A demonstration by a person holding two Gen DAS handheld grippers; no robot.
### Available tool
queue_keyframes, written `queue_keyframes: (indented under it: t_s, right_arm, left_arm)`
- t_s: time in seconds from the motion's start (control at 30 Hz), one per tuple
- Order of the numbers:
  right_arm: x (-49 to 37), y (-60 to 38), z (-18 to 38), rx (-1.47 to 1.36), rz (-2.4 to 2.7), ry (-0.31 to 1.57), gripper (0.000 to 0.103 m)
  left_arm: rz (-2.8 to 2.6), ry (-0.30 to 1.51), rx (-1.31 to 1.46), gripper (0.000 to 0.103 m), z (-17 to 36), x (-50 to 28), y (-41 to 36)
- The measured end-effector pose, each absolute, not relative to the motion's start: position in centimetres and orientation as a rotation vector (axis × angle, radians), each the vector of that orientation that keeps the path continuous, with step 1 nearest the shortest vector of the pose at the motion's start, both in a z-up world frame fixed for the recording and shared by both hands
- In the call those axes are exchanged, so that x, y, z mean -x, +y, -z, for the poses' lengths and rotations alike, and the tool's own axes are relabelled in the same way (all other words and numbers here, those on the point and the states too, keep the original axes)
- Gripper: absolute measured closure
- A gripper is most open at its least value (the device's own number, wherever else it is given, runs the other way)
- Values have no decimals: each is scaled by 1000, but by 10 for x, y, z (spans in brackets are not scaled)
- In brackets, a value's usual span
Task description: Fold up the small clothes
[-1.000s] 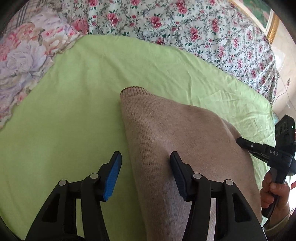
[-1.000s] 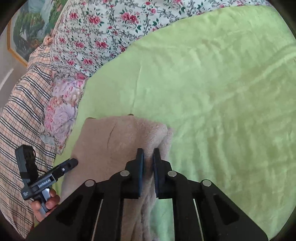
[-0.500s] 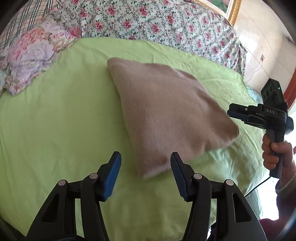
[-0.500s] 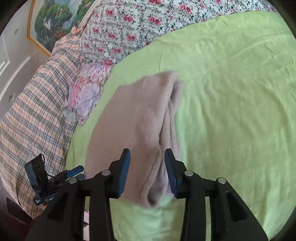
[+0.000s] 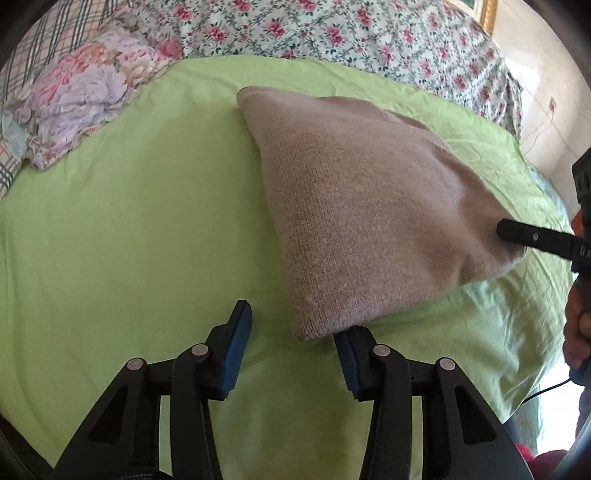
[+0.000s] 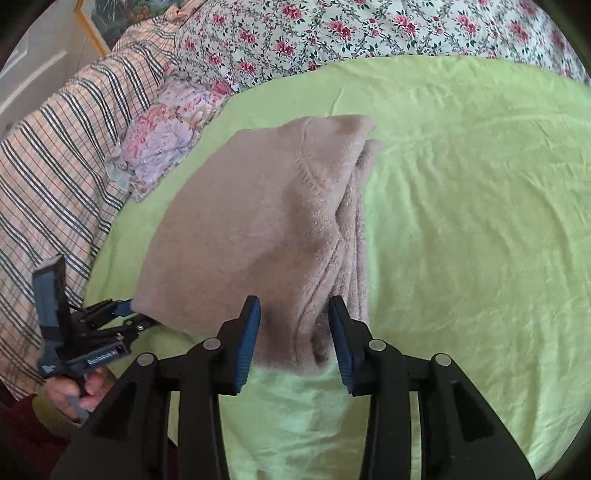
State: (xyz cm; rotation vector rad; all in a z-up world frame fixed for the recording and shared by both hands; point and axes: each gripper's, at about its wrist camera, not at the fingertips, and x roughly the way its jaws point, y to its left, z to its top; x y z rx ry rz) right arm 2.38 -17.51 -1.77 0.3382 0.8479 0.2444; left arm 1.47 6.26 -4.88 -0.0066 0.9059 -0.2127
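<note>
A folded tan knit sweater (image 5: pixel 362 206) lies on the green sheet (image 5: pixel 129 221); it also shows in the right wrist view (image 6: pixel 266 229), with stacked layers along its right edge. My left gripper (image 5: pixel 293 334) is open, its jaws astride the sweater's near corner and just short of it. My right gripper (image 6: pixel 294 326) is open, its fingers on either side of the sweater's near end. In the left wrist view the right gripper (image 5: pixel 517 234) touches the sweater's right corner. In the right wrist view the left gripper (image 6: pixel 122 312) sits at the sweater's left corner.
A floral quilt (image 5: pixel 332 33) lies at the back of the bed. A pink flowered pillow (image 5: pixel 85 92) sits at the back left, beside a plaid blanket (image 6: pixel 62 147). The green sheet (image 6: pixel 461 221) spreads wide to the right of the sweater. A framed picture (image 6: pixel 99 22) hangs on the wall.
My right gripper let go of the sweater's edge and opened. Both grippers drew back towards the bed's near edge, and the sweater now lies flat on the sheet.
</note>
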Motion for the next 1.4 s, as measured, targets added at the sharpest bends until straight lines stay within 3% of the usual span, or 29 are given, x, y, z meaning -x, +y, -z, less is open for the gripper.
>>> queue_keyframes:
  t_s: [0.07, 0.13, 0.17, 0.27, 0.53, 0.73, 0.8, 1.03, 1.2, 1.4]
  right_arm:
    - [-24, -175, 20, -342, -258, 857, 63]
    - [-27, -175, 24, -360, -270, 879, 72]
    - [-28, -181, 22, -405, -282, 869, 98]
    - [-15, -204, 5, -528, -308, 748, 97]
    - [-25, -210, 63, -444, -217, 923, 98]
    - [-24, -212, 63, -410, -196, 928, 96]
    - [-22, -216, 61, -426, -198, 942, 86]
    - [-18, -242, 29, -552, -240, 867, 83]
    - [-66, -252, 17, -634, -244, 808, 63]
    - [-134, -246, 44, -728, -277, 898, 63]
  left_arm:
    - [199, 902, 4, 61, 48, -13, 60]
    - [203, 907, 20, 68, 48, -13, 59]
    - [211, 912, 30, 78, 48, -13, 58]
    - [222, 920, 54, 91, 44, -14, 57]
    - [234, 993, 137, 94, 53, -23, 64]
    - [256, 1019, 187, 93, 56, -25, 72]
    - [270, 1026, 179, 92, 55, -23, 73]
    - [429, 944, 112, 90, 11, 2, 84]
    - [498, 832, 141, 78, -19, -21, 75]
    - [526, 837, 174, 77, -10, -81, 55]
